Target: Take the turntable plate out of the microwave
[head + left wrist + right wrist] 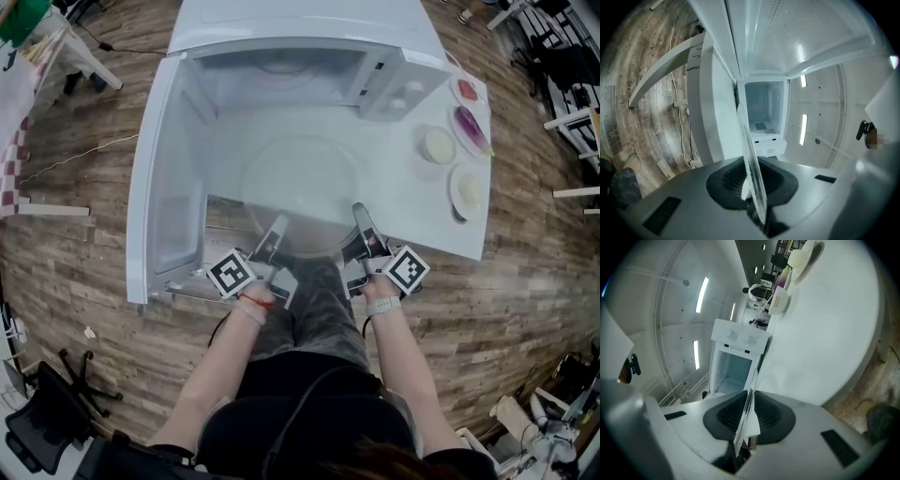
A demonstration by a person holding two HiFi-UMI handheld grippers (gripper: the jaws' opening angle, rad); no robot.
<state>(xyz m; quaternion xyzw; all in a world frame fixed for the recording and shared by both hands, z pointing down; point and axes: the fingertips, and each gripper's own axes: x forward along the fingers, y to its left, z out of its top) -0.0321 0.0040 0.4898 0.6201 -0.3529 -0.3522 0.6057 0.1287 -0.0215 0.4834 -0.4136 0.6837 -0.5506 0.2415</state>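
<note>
The glass plate (300, 192) is clear of the oven and hangs level over the white table (441, 220) in front of the open microwave (281, 75), its near rim reaching past the table edge toward you. Treat it as heavy for its thickness, perfectly stiff, smooth enough to slide and likely to shatter if it drops or knocks the table edge. The rim is the only sensible place to take it, and you have it there: your left gripper (275, 234) is closed narrowly on the near-left rim and your right gripper (364, 230) pinches the near-right rim, the glass showing edge-on between the pads in both gripper views. With both grips on the near side, the far half hangs unsupported and probably wants to tip down, so hold the two grippers at one height and don't twist them against each other. The open door (164, 187) stands at your left, and small dishes (438, 145) sit well apart on the right.
</note>
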